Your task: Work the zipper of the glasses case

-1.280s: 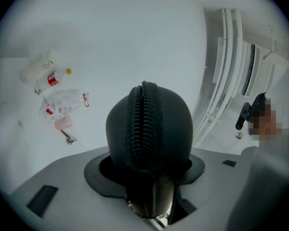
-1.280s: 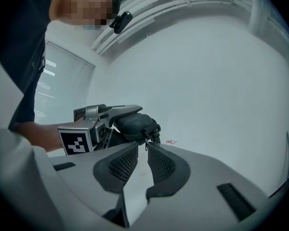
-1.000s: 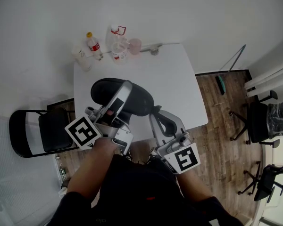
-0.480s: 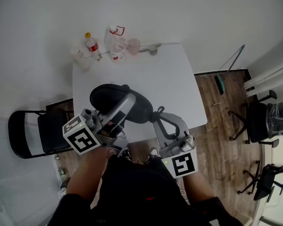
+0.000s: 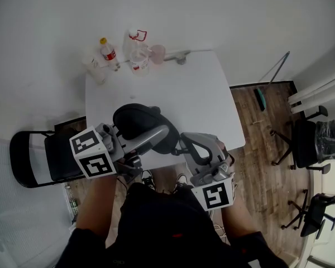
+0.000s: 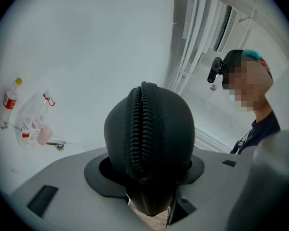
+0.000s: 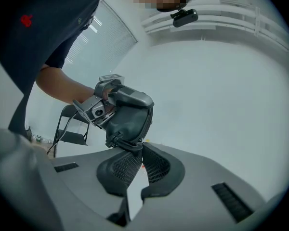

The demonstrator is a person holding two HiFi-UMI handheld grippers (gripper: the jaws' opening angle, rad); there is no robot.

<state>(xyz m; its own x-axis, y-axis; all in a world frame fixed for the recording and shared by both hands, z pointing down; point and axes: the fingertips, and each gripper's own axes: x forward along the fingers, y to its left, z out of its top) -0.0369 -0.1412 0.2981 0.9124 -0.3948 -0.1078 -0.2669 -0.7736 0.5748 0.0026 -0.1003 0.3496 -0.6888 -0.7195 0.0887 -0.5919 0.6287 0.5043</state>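
A black glasses case (image 5: 138, 120) hangs above the near edge of the white worktop (image 5: 195, 94), grasped by the left tongs (image 6: 147, 179). The right tongs (image 7: 137, 150) are clenched on what looks like the zipper pull (image 7: 121, 141) at the case's end. The zipper teeth (image 6: 142, 124) facing the left tongs look fully meshed, so both grips seem set and the run along the track appears yet to come.
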